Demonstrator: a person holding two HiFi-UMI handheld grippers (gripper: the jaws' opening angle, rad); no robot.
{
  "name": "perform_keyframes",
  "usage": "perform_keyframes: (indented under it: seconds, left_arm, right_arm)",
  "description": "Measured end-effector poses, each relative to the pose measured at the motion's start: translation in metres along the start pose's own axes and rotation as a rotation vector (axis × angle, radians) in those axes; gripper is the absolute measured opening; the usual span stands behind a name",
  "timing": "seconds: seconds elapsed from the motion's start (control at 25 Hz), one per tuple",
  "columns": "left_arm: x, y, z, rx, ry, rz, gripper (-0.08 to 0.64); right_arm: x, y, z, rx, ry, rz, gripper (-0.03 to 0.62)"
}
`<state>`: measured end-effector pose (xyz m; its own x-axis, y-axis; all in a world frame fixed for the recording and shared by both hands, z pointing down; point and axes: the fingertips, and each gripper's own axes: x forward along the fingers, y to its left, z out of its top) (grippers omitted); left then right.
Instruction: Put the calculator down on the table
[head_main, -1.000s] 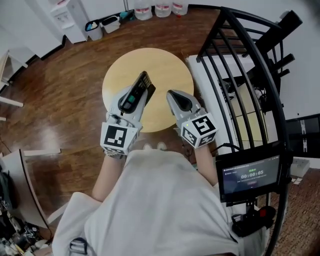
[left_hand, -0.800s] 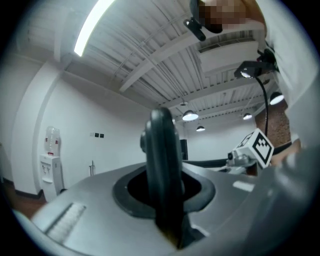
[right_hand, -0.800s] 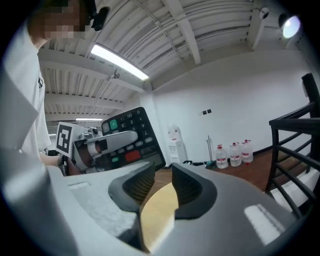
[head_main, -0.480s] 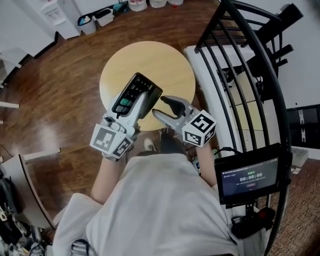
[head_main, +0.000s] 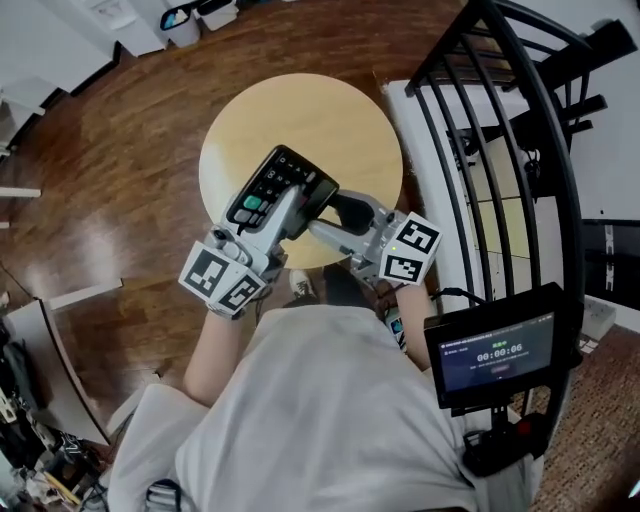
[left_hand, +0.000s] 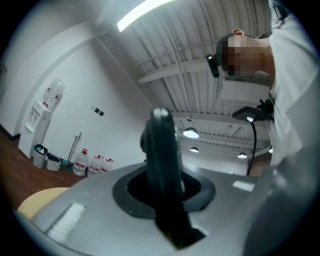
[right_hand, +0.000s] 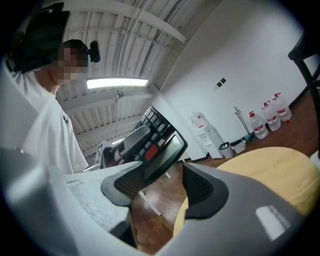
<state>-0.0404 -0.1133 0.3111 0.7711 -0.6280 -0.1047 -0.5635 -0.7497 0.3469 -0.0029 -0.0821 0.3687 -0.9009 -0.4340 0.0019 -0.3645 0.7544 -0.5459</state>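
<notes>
Newly rolled face-up over table (head_main: 335, 110), calculator (head_main: 283, 185) is clamped by left gripper (head_main: 288, 208); right gripper (head_main: 335, 217)'s formerly shut jaws are being opened empty, set-down judged near.

round table (head_main: 300, 105) with a pale wooden top, standing on a dark, glossy plank floor (head_main: 110, 170). on that floor, well apart from the table and along the white wall: small bins (head_main: 180, 18), water bottles (right_hand: 265, 119), a white water dispenser (right_hand: 206, 131).

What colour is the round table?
The table is pale yellow wood; the head view shows it best.
</notes>
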Motion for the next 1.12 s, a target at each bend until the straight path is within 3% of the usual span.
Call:
perform_keyframes:
  seconds: [0.32, 0.4, 0.52, 0.76, 1.0, 1.12]
  left_arm:
    - [0.018, 0.007, -0.034, -0.02, 0.094, 0.008, 0.092]
    - [0.017, 0.01, -0.044, -0.02, 0.118, 0.025, 0.092]
    - [0.015, 0.017, -0.057, -0.046, 0.143, 0.043, 0.094]
    - [0.009, 0.04, -0.09, -0.161, 0.186, 0.112, 0.107]
    - [0.004, 0.075, -0.151, -0.346, 0.267, 0.263, 0.164]
    - [-0.003, 0.084, -0.17, -0.394, 0.304, 0.322, 0.192]
  right_arm:
    - [0.006, -0.031, -0.015, 0.129, 0.012, 0.018, 0.232]
    - [0.006, -0.033, -0.024, 0.146, 0.033, 0.029, 0.184]
    - [0.007, -0.037, -0.034, 0.211, 0.045, 0.036, 0.165]
    - [0.006, -0.054, -0.06, 0.356, 0.045, 0.024, 0.12]
    - [0.001, -0.092, -0.101, 0.466, 0.092, -0.014, 0.098]
    - [0.001, -0.098, -0.116, 0.503, 0.119, -0.034, 0.095]
